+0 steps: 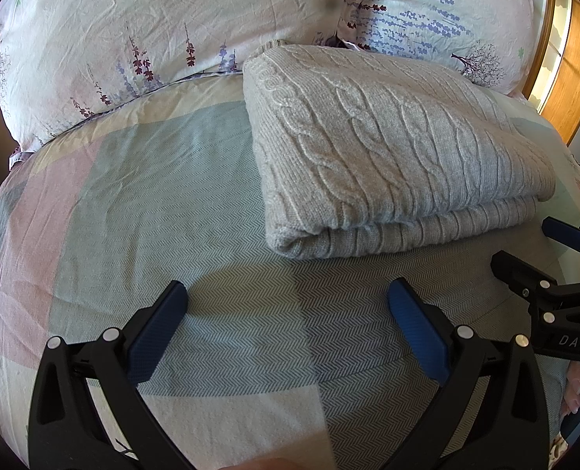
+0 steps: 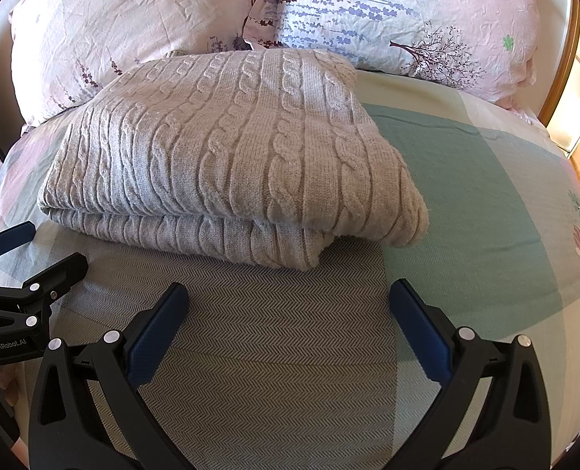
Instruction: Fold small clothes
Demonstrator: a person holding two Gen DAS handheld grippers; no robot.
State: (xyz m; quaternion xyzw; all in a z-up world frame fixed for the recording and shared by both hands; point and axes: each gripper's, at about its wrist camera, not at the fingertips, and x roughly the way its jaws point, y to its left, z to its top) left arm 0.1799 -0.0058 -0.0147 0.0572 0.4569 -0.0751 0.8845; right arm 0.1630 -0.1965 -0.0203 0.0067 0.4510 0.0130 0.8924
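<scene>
Left wrist view: we see the grey cable-knit sweater [image 1: 391,149] lying folded on the patchwork bedsheet [image 1: 133,203], its folded edge toward us, its far edge against the two floral pillows [image 1: 133,39]. Our left gripper [image 1: 286,305] hovers near the sweater's front edge, on the sheet side, fingers spread wide with nothing between them, blue pads [image 1: 415,325] facing inward. The right gripper [image 1: 532,250] shows just past the sweater's front right corner, its fingers parted and empty too. A wooden bed frame [image 1: 575,78] stands beyond the sweater's right side.

Right wrist view: we note the sweater [image 2: 231,149] in two stacked layers, squarely ahead. The right gripper [image 2: 290,305] sits near its front edge, spread open, holding nothing. The left gripper [image 2: 31,250] appears off the sweater's front left corner, parted. Pillows [image 2: 407,19] lie behind the sweater.
</scene>
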